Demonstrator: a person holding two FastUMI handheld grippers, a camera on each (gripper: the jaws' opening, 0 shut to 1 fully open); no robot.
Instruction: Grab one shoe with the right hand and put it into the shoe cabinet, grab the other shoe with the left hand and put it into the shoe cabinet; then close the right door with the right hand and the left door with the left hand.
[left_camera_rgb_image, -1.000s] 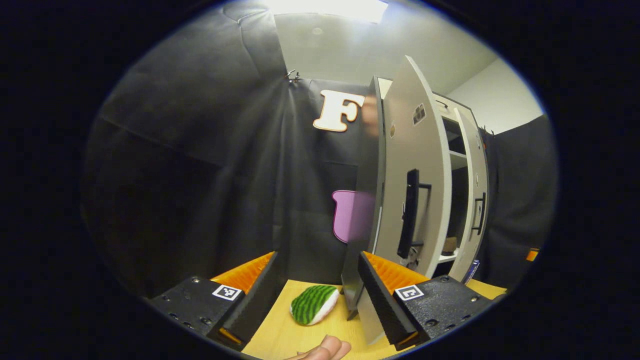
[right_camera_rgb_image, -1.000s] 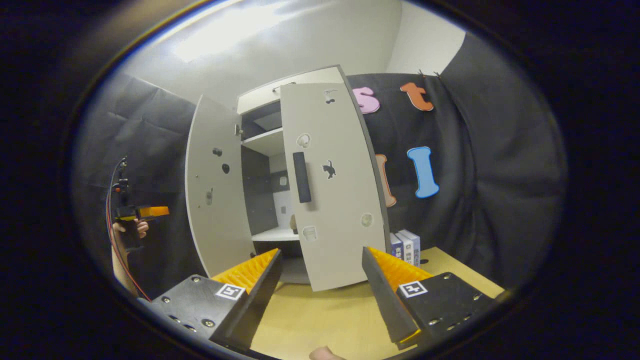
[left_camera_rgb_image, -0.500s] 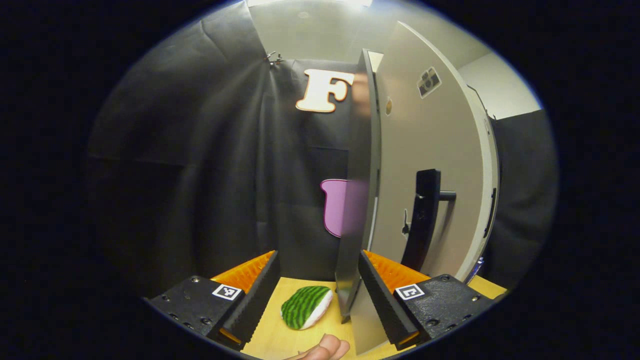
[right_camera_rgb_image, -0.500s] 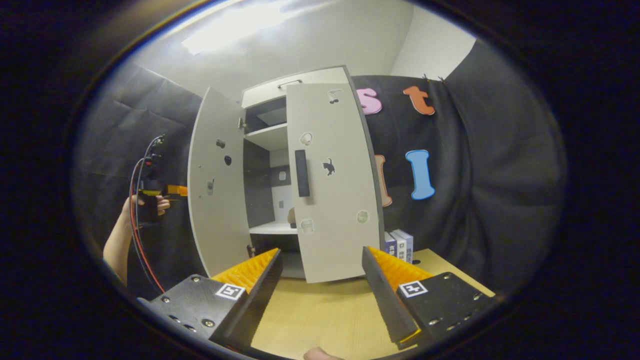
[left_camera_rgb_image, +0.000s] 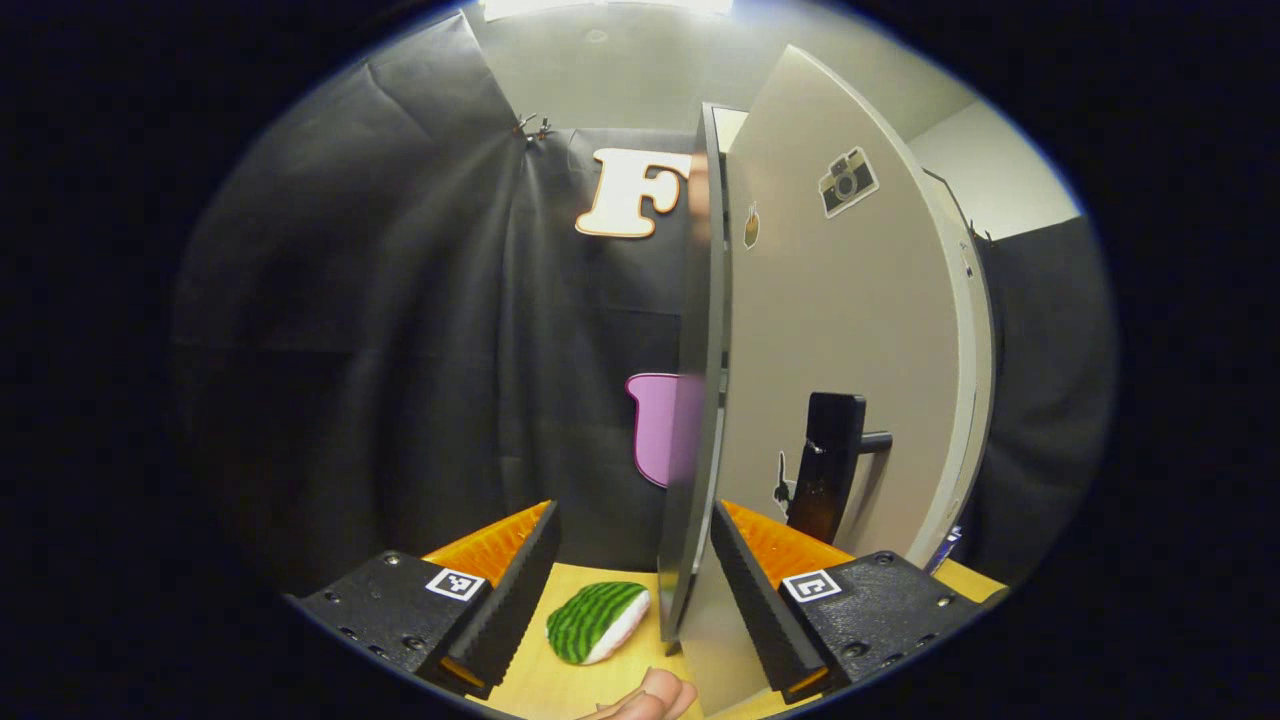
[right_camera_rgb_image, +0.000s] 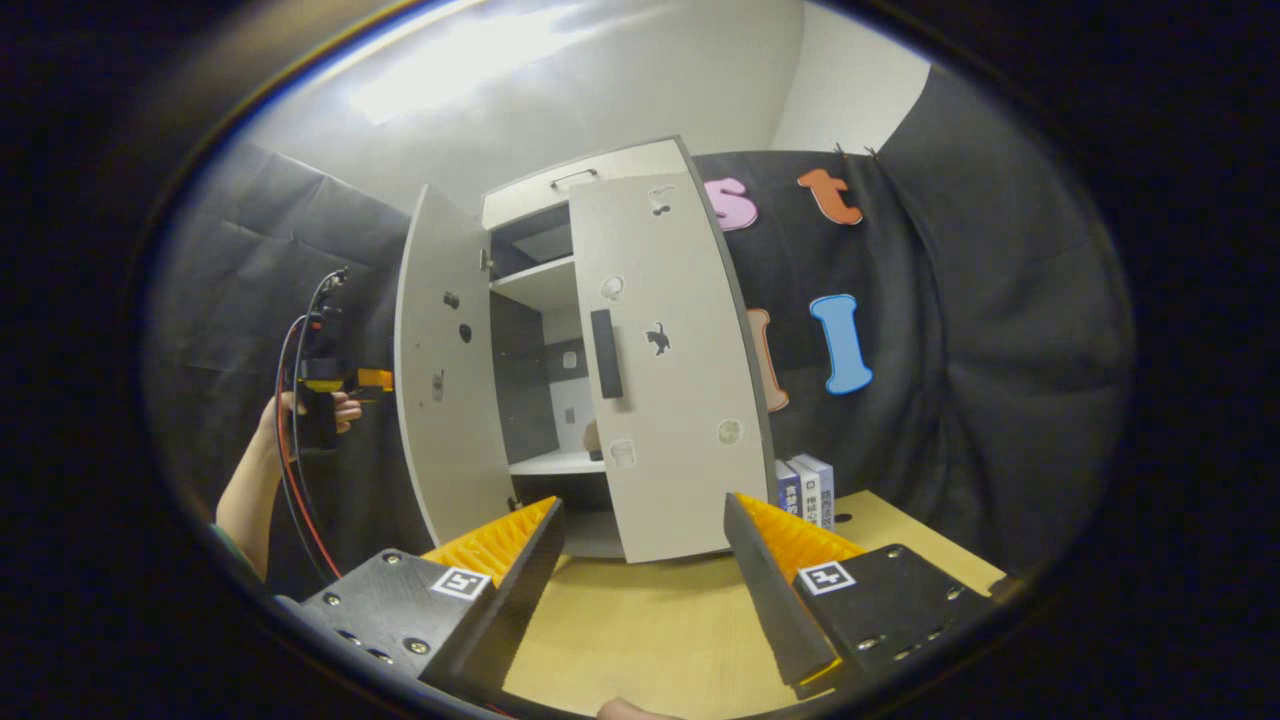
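Our left gripper (left_camera_rgb_image: 632, 580) has its fingers spread, the edge of the tall white left cabinet door (left_camera_rgb_image: 850, 330) standing between them, its black bar handle (left_camera_rgb_image: 825, 480) beyond. A green-striped plush toy (left_camera_rgb_image: 597, 621) lies on the light wooden tabletop (left_camera_rgb_image: 560, 690). Our right gripper (right_camera_rgb_image: 640, 570) hovers spread and empty before the white shoe cabinet (right_camera_rgb_image: 570, 340), whose right door (right_camera_rgb_image: 670, 370) is partly shut. We cannot make out the shoes inside.

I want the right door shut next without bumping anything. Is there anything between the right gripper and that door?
Nothing visible stands between them. The right gripper is open and faces the right door, with bare table in the gap. The books stand off to the door's right, out of the path.
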